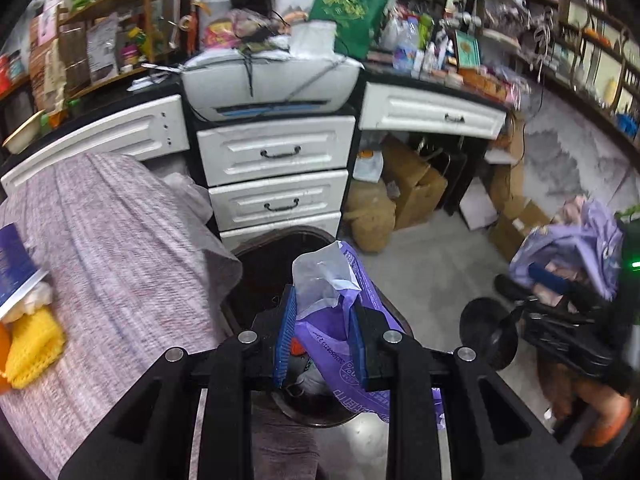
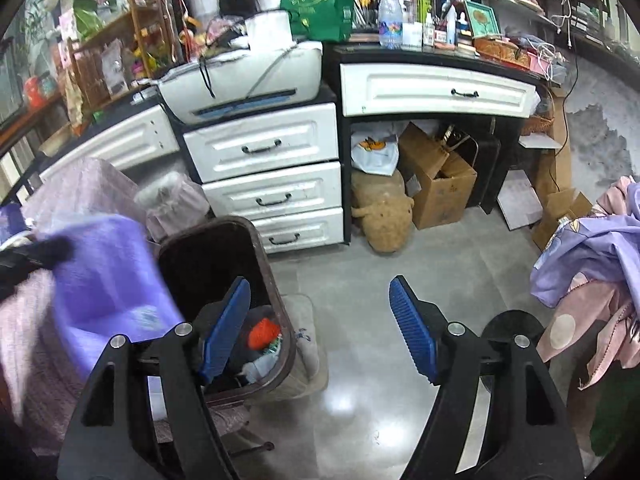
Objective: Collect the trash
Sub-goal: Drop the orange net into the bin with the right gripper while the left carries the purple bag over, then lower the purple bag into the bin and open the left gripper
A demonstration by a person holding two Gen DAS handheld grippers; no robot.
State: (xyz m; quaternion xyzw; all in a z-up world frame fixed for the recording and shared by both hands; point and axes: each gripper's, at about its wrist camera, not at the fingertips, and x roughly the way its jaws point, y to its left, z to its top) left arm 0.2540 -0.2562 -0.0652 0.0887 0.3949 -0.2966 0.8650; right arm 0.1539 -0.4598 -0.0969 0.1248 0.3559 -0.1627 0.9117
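Now our left gripper [image 1: 322, 332] squeezes a purple plastic bag [image 1: 340, 320] right over the dark trash bin [image 1: 264, 264]. Our right gripper [image 2: 320, 328] has its jaws wide apart, with nothing between them, near the bin [image 2: 224, 248].
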